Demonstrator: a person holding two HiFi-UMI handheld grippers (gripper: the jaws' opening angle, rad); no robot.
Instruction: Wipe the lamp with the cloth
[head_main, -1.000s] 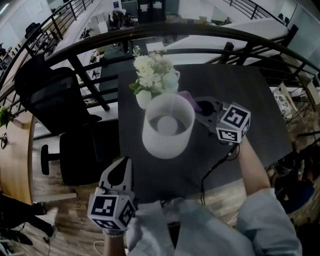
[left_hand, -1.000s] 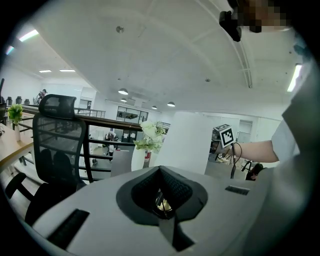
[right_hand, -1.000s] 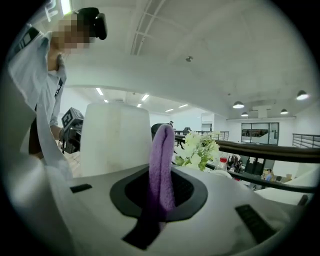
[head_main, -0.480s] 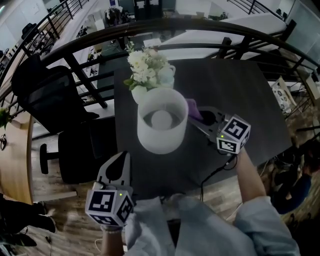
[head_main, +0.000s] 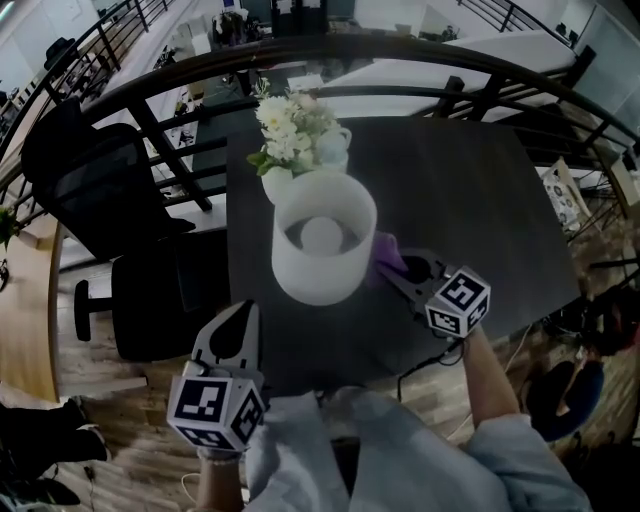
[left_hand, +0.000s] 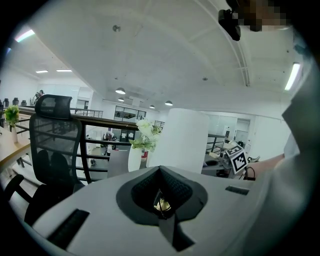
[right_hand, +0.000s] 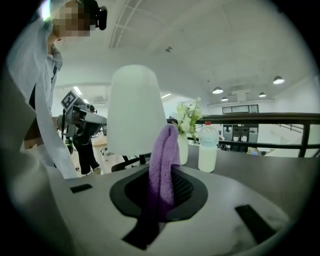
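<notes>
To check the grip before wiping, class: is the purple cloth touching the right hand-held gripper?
Touching. The right gripper view shows the purple cloth pinched between the jaws of the right hand-held gripper.

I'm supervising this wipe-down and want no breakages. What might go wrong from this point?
1. Only the right gripper, shut on the cloth, is at the lamp's shade. The left gripper is shut and empty near the edge of the table, so a sideways push may tip the unsteadied lamp.
2. The flower vase stands close behind the lamp and might get knocked over.
</notes>
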